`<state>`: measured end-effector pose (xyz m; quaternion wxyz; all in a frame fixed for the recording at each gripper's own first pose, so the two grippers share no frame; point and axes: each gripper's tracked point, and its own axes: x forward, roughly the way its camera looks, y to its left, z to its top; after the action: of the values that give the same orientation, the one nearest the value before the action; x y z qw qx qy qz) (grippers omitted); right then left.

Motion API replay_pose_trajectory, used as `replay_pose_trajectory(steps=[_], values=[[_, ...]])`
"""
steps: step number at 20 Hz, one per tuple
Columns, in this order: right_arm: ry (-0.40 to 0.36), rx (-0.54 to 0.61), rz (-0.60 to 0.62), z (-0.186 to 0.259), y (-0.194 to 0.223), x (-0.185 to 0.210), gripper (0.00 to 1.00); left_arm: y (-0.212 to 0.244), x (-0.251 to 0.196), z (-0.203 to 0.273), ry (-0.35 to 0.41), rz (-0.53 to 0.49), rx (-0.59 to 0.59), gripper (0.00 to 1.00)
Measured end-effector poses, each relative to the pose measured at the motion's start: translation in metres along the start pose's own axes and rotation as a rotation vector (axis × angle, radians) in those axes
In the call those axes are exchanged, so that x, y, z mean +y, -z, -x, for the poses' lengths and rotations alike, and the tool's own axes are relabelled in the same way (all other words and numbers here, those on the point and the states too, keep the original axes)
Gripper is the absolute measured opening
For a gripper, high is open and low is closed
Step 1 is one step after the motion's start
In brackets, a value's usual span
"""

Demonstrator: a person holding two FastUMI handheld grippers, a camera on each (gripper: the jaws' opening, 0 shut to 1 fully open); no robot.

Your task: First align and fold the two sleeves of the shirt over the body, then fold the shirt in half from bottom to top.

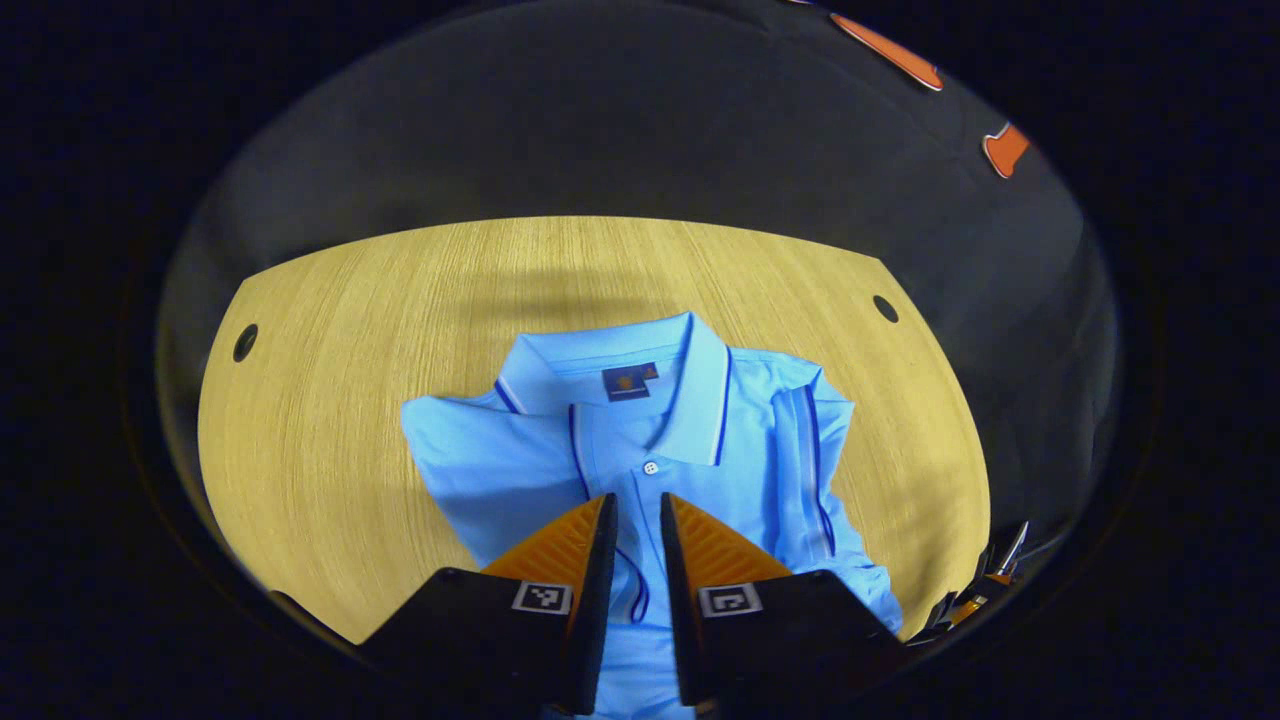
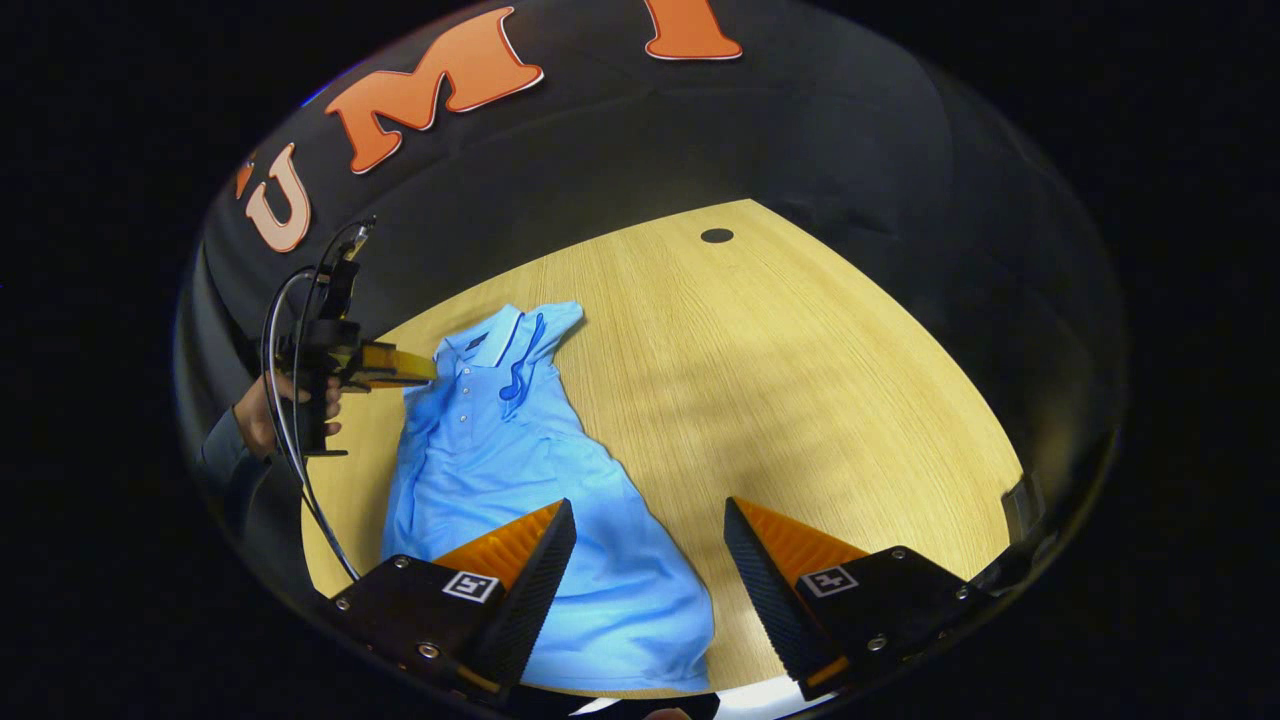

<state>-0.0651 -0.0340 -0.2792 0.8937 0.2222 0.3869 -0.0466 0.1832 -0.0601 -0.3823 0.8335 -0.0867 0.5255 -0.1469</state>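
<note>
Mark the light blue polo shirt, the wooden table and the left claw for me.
light blue polo shirt [image 2: 560,500]: right gripper view, on the body panel.
wooden table [image 2: 800,400]: right gripper view, on bare top beside the shirt.
left claw [image 1: 637,520]: left gripper view, midway between its fingertips, above the placket.

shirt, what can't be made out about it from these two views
- Left gripper view: the shirt below the placket is hidden behind the left gripper, and its hem is cut off at the bottom edge.
- Right gripper view: the bottom hem corner is covered by the right gripper finger.
</note>
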Motion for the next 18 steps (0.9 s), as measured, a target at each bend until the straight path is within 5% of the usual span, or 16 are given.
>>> replay_pose_trajectory(steps=[6,18], values=[[-0.039,0.053,0.046,0.001,0.025,-0.006,0.95,0.016,-0.012,0.041,-0.006,-0.020,-0.054,0.98],[-0.150,0.176,0.203,0.004,0.091,0.004,0.97,0.158,0.006,0.140,-0.081,0.093,-0.037,0.99]])
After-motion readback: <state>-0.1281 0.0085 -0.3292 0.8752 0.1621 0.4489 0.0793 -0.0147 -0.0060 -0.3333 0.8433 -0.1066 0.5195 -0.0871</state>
